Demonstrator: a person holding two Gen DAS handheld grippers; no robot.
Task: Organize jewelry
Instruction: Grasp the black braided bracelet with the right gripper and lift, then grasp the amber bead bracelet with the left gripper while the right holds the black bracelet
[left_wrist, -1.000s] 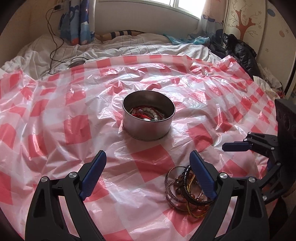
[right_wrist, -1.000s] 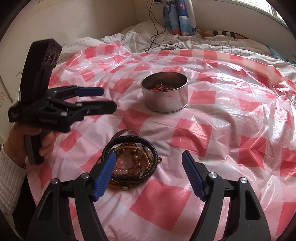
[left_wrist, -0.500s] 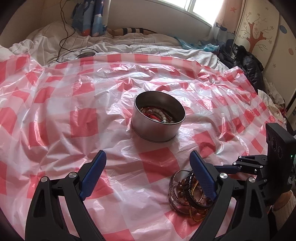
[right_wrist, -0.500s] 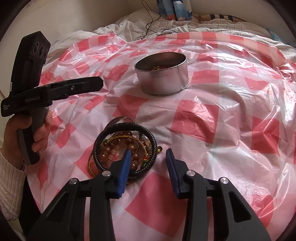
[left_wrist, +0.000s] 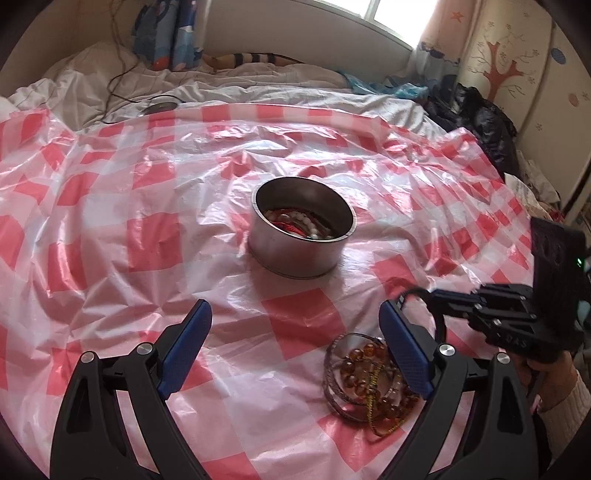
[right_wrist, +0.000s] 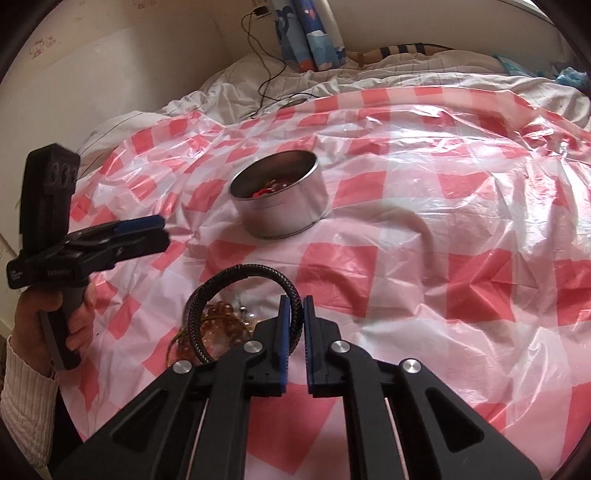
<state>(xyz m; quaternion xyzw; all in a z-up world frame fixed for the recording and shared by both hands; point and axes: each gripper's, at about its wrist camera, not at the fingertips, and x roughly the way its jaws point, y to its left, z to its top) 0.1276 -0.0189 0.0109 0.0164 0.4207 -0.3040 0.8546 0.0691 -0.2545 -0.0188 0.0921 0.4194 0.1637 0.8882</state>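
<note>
One metal tin (left_wrist: 303, 229) sits mid-bed. The right hand-held gripper (right_wrist: 295, 332) pinches one black braided bracelet (right_wrist: 240, 273) above the bead pile (left_wrist: 369, 380); the left hand-held gripper (left_wrist: 295, 354) gapes wide, empty.

We note one tall obstacle mid-sheet: the round metal tin (left_wrist: 302, 236), open at the top, beads inside. The checkered plastic sheet (left_wrist: 110, 229) lies bare all around it; to the tin's left and far side only wrinkles rise. The bracelet pile (left_wrist: 364, 380) sits low on the near right. The right gripper (right_wrist: 294, 314), its jaws pinched on the black braided bracelet (right_wrist: 240, 273), hangs above that pile. The lane from there to the tin is flat sheet. The left gripper (left_wrist: 295, 350), jaws wide, stands beside the pile, apart from the tin.
</note>
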